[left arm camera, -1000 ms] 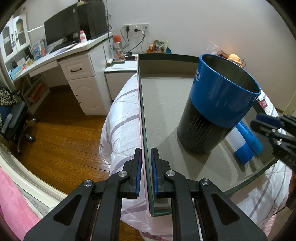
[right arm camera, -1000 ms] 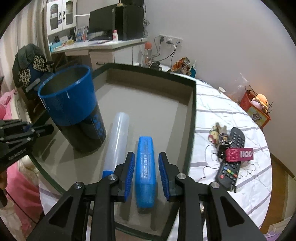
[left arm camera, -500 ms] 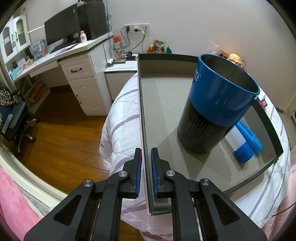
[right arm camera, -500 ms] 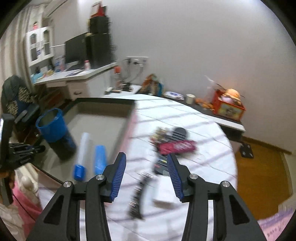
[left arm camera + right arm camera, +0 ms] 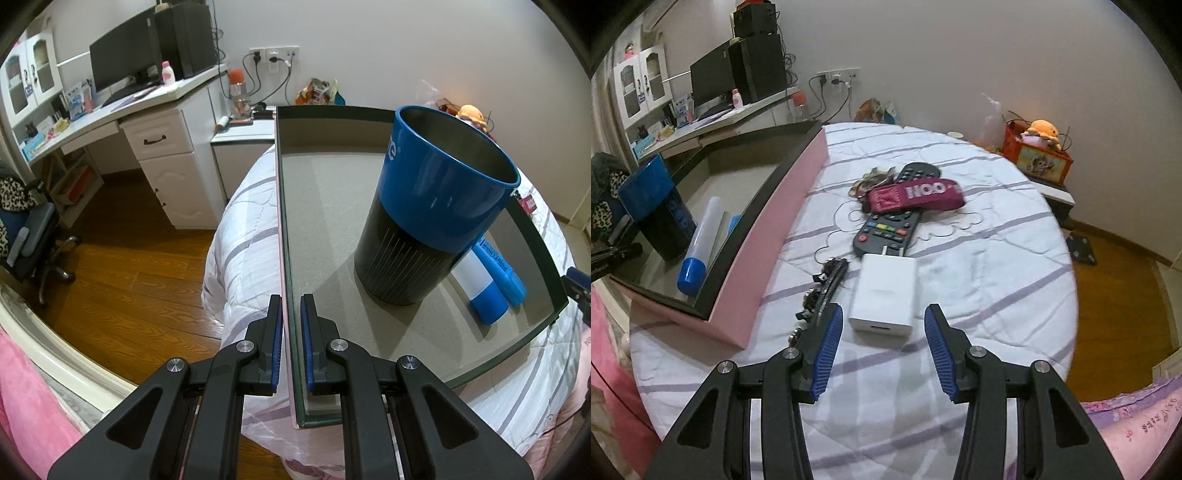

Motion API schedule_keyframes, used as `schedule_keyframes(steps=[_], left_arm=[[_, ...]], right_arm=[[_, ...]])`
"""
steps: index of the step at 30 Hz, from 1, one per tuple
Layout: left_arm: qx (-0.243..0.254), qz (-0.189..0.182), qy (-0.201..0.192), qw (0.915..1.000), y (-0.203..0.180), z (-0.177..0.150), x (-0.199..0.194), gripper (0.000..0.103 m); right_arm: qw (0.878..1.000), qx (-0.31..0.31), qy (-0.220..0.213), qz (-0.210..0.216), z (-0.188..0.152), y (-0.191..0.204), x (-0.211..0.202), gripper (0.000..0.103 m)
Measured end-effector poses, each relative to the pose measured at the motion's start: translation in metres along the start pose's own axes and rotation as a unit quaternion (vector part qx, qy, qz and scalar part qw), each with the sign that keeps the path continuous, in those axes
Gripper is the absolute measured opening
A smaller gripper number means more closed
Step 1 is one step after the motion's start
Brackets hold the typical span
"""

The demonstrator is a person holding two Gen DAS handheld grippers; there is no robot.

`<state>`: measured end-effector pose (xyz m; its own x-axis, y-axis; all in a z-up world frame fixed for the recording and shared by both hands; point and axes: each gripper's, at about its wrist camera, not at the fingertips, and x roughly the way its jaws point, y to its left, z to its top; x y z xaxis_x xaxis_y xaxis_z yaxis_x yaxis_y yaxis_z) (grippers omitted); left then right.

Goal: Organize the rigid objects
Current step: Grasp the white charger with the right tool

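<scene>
Fingers of my right gripper (image 5: 882,349) stand apart and empty; the white charger block (image 5: 884,295) lies just ahead between them at frame centre, long axis pointing away. My left gripper (image 5: 291,343) clamps the tray wall (image 5: 286,236).

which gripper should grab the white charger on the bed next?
Right. The right gripper is open and lined up just short of the white charger. The left gripper is shut on the tray wall.
</scene>
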<state>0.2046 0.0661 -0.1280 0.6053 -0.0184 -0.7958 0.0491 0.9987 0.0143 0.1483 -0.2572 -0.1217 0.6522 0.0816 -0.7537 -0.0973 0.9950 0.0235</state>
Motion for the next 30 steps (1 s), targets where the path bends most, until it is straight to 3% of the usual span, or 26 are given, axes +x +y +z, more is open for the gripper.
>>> schedule_keyframes(steps=[16,21,30], left_arm=[[0.002,0.001,0.001,1.0,-0.001,0.0,0.001,0.008],[0.002,0.001,0.0,1.0,-0.001,0.0,0.001,0.008],[0.002,0.001,0.0,1.0,-0.001,0.001,0.001,0.008]], right_arm=[[1.0,0.013,0.012,-0.003,0.003,-0.003,0.029,0.047],[1.0,0.012,-0.003,-0.005,0.002,-0.002,0.025,0.041],[1.0,0.007,-0.008,-0.005,0.005,-0.001,0.013,0.041]])
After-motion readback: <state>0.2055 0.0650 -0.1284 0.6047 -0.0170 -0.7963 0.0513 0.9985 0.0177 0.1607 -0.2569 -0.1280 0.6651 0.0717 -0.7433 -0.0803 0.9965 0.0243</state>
